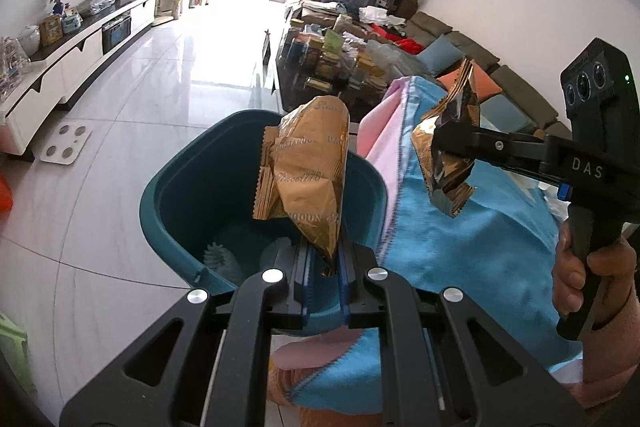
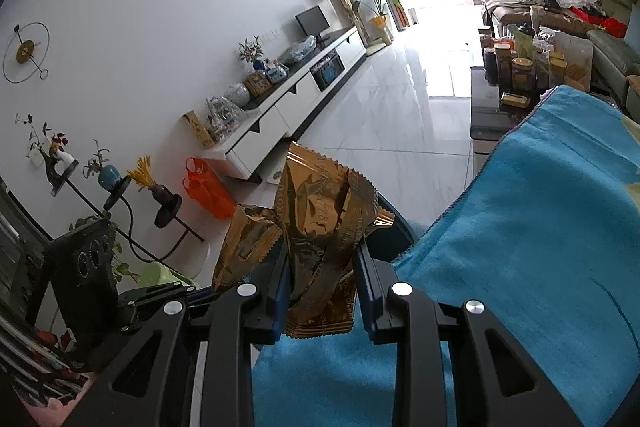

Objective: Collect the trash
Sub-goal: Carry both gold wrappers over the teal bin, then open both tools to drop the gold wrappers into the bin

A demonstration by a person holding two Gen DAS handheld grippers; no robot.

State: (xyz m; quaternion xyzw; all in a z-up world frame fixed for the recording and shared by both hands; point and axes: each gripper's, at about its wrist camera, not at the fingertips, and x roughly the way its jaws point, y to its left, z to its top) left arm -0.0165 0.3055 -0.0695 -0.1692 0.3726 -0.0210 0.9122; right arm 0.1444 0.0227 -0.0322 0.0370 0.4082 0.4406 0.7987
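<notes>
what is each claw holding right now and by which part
Left claw pinches a gold wrapper by its bottom tip, over the teal bin. Right claw grips a crumpled gold wrapper around its lower middle.

the left tongs [image 1: 324, 267] are pinching shut on a gold wrapper [image 1: 308, 179], with the two fingers close together and pointing forward and down. the right tongs [image 1: 444, 143] are reaching in from the right side, squeezing shut on a second gold wrapper [image 2: 324, 227]. the person's right hand [image 1: 588, 267] is gripping the black handle from below.
</notes>
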